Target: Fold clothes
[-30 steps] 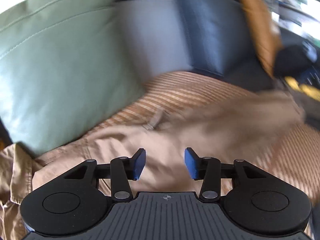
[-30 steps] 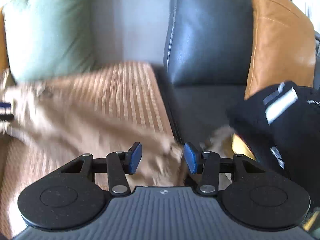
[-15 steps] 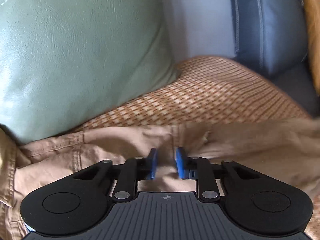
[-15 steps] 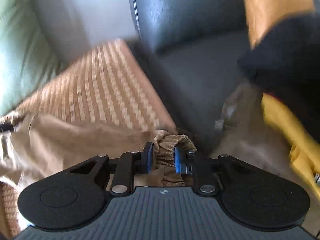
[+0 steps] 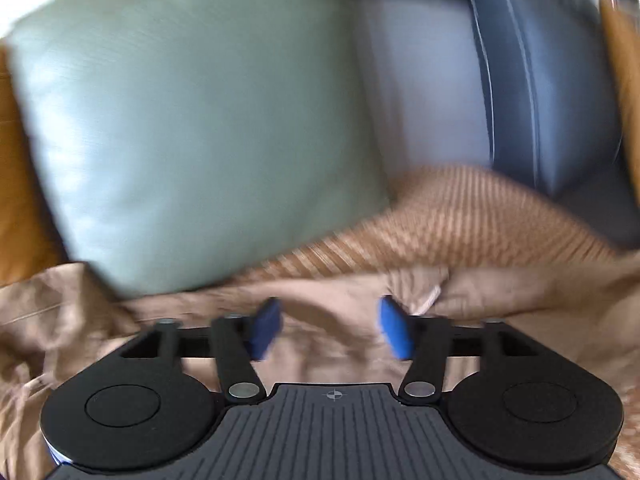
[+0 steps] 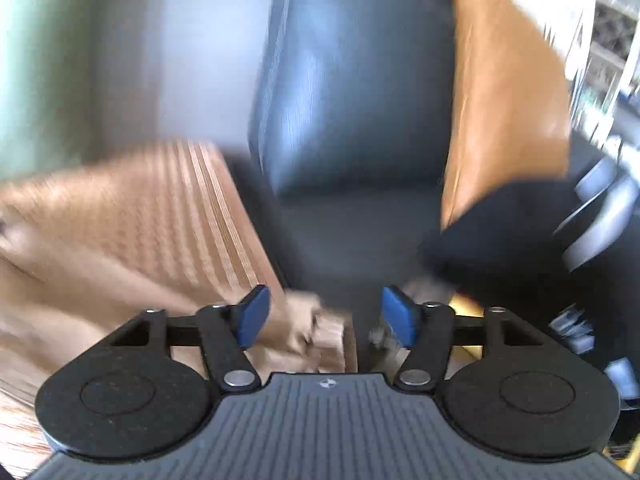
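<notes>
While both views smear with motion, the tan trousers (image 5: 328, 320) lie spread across the striped mat (image 5: 460, 216) on the sofa seat, near edge toward the cameras. Left gripper (image 5: 328, 328): fingers wide and opening, cloth beneath them but nothing pinched. Right gripper (image 6: 326, 316): fingers likewise wide and opening, over the bunched cuff end (image 6: 312, 328) at the mat's right edge; no pad presses on it. Green cushion (image 5: 192, 120) stands far left, orange cushion (image 6: 504, 92) far right, dark clothes (image 6: 500, 232) heaped beneath it.

Judgement: a release after laying the garment out. To do it well, let the cloth drop free of both pads before pulling away, so the edge does not drag. Then check that the cuff lies flat, not bunched, before the next fold.
</notes>
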Available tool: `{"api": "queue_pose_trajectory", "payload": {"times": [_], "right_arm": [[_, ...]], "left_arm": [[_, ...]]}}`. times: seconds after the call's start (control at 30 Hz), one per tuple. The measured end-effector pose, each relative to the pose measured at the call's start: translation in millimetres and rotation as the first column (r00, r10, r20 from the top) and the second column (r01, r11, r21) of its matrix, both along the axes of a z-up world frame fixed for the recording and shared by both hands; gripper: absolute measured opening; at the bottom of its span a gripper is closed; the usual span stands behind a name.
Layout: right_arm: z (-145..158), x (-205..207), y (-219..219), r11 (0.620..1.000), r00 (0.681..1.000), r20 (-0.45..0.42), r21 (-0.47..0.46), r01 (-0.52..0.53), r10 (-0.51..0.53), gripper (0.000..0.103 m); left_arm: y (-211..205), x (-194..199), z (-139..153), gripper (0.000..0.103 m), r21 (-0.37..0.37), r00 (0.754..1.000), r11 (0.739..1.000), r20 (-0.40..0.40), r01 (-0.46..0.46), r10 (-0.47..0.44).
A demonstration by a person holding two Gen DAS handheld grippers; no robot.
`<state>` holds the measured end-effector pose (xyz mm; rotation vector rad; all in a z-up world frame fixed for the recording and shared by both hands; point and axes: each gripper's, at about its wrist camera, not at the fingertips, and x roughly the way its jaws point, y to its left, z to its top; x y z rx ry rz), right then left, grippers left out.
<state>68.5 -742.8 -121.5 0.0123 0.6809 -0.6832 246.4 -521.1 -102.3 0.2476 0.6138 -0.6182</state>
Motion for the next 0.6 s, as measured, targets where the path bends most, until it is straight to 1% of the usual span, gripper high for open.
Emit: {"api": "queue_pose_trajectory", "payload": {"times": [0.03, 0.13, 0.2, 0.27, 0.33, 0.4, 0.47, 0.57, 0.6], "right_arm": [[14.5, -4.2, 16.5, 0.999, 0.999, 0.027, 0.017, -0.044, 0.044, 0.077], [57.9, -16.9, 65.8, 0.982, 0.979, 0.113, 0.06, -0.179, 0.171, 0.082], [80.8, -17.0, 102.1, 0.954, 0.95, 0.16, 0.093, -0.285, 0.268, 0.082], [97.2, -12.0, 141.8, 0.911, 0.91, 0.196, 0.124, -0.393, 0.366, 0.084], [110.4, -6.2, 186.6, 0.853, 0.858, 0.22, 0.151, -0.499, 0.463, 0.084], [117.3, 5.4, 232.2, 0.79, 0.804, 0.226, 0.171, -0.589, 0.551, 0.084], [119.7, 17.4, 280.3, 0.726, 0.752, 0.23, 0.2, -0.658, 0.618, 0.084], [117.1, 35.7, 356.5, 0.621, 0.674, 0.228, 0.266, -0.737, 0.703, 0.084], [115.1, 41.0, 383.1, 0.587, 0.646, 0.217, 0.283, -0.759, 0.731, 0.084]], "left_arm": [[24.5, -10.2, 11.3, 0.077, -0.02, 1.0, 1.0, 0.012, -0.006, 0.007], [104.1, -46.2, 31.5, 0.079, 0.012, 0.994, 0.997, 0.074, -0.079, 0.078], [157.5, -70.5, 44.2, 0.08, 0.036, 0.985, 0.991, 0.119, -0.132, 0.126], [218.1, -91.3, 53.1, 0.08, 0.066, 0.969, 0.975, 0.144, -0.211, 0.2], [278.5, -103.5, 56.1, 0.081, 0.104, 0.945, 0.946, 0.146, -0.309, 0.292], [337.1, -114.6, 58.3, 0.082, 0.14, 0.91, 0.902, 0.145, -0.408, 0.389], [393.2, -124.7, 58.2, 0.082, 0.138, 0.868, 0.858, 0.118, -0.495, 0.482], [468.9, -137.1, 53.6, 0.086, 0.136, 0.808, 0.798, 0.057, -0.588, 0.586], [487.4, -139.7, 48.9, 0.086, 0.145, 0.798, 0.787, 0.041, -0.6, 0.601]]}}
